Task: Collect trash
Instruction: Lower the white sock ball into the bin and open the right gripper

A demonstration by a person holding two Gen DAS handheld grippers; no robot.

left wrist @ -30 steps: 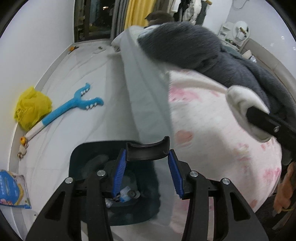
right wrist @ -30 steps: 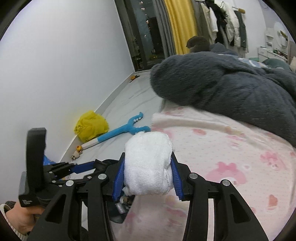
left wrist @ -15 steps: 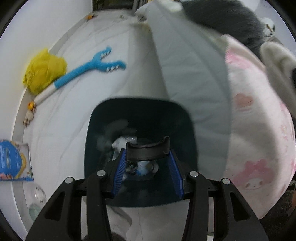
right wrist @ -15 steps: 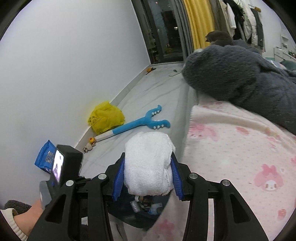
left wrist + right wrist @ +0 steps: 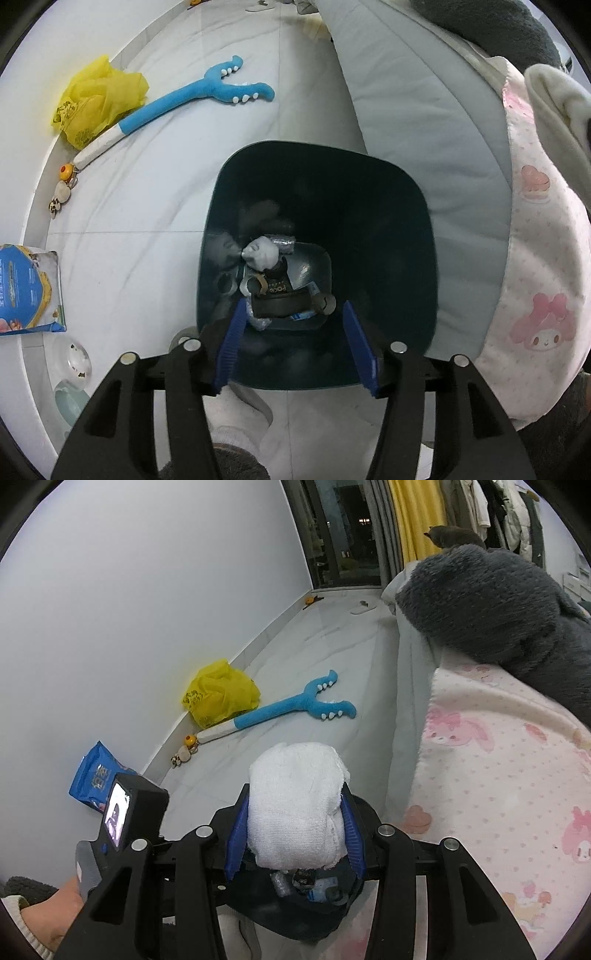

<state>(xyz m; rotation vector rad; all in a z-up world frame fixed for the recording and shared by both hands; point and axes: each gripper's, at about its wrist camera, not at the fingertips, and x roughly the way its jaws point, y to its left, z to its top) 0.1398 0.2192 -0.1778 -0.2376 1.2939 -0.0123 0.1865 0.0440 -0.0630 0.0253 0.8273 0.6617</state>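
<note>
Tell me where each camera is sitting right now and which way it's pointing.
Left wrist: on the left gripper, looking straight down into the dark bin; both open fingers and a socked foot show.
Right wrist: on the right gripper, looking forward along the floor beside the bed; fingers clamp a white wad, and the left hand shows.
Shared: bin, blue toy, yellow bag.

Your white wad point(image 5: 295, 808) sits clamped above the dark bin point(image 5: 421, 229); wrappers and bottles lie inside.
</note>
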